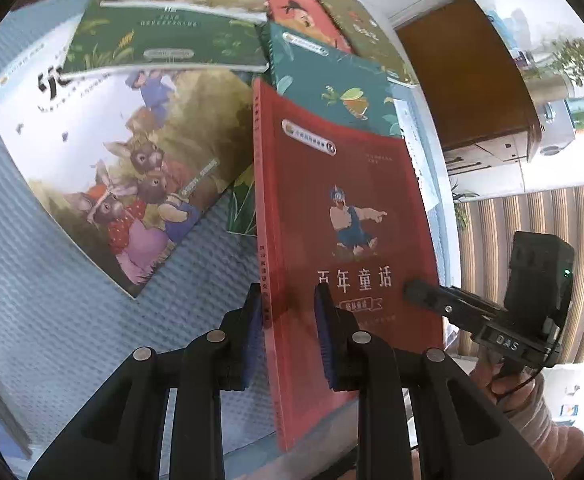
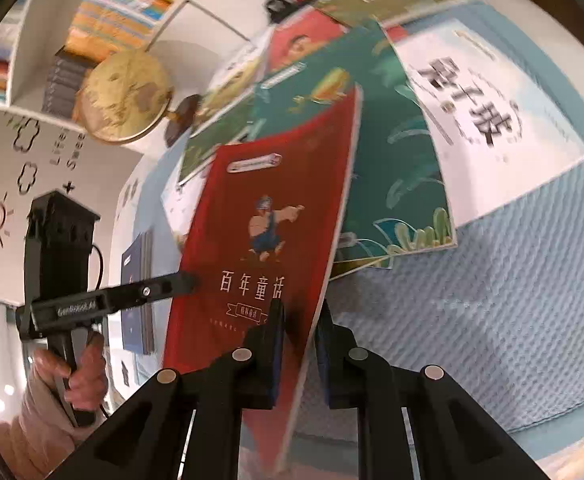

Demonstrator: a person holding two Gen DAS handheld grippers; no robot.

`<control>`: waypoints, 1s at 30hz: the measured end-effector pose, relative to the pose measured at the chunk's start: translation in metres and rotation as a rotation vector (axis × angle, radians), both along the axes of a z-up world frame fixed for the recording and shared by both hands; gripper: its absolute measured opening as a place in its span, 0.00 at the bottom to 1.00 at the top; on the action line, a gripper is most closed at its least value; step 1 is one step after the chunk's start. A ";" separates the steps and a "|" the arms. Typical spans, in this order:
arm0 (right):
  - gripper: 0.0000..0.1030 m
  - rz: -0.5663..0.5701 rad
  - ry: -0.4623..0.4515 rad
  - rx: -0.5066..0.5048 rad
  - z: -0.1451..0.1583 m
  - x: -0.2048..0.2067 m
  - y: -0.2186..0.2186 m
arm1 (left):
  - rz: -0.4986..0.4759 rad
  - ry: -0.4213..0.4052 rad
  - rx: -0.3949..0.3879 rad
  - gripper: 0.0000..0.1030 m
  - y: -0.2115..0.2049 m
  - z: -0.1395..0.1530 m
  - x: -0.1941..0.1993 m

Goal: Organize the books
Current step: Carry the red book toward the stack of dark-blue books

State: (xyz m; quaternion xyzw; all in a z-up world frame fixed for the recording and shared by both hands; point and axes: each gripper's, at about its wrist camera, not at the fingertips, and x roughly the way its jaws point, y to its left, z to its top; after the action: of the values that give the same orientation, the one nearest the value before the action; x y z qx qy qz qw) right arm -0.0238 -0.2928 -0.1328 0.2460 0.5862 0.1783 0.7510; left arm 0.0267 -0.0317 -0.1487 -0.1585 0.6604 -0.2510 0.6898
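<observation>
Left wrist view: blue bumpy cloth (image 1: 72,320) under books. Both tongs, left gripper (image 1: 288,300) and right gripper (image 2: 299,316), pinch the red book (image 1: 343,240) reading "百年童话". A globe (image 2: 126,96) sits nearby.

You hold one book (image 1: 347,248) tilted up off the mat (image 1: 52,340), its left edge between the fingers of your left gripper (image 1: 288,320), its right edge between those of your right gripper (image 2: 299,332). Behind it on the mat lies a loose overlapping spread of books. To its left lies the rabbit book (image 1: 132,168); another book (image 1: 164,40) overlaps that one's far edge. In the right wrist view, a globe (image 2: 124,96) stands beyond the mat, before a shelf (image 2: 52,32).
</observation>
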 end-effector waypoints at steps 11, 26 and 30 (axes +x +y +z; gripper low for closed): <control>0.14 0.086 -0.095 -0.004 0.038 -0.010 0.026 | -0.012 -0.029 -0.027 0.20 0.021 0.026 -0.005; 0.14 0.145 -0.182 -0.021 0.076 -0.019 0.073 | 0.038 -0.111 -0.039 0.20 0.065 0.058 -0.013; 0.14 0.162 -0.190 -0.024 0.079 -0.017 0.093 | 0.049 -0.135 -0.025 0.20 0.083 0.064 -0.016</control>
State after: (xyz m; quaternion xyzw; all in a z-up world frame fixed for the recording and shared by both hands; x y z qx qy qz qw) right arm -0.0412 -0.1994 -0.0535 0.1707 0.5326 0.2538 0.7892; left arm 0.0103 0.0515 -0.0845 -0.1660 0.6051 -0.2522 0.7367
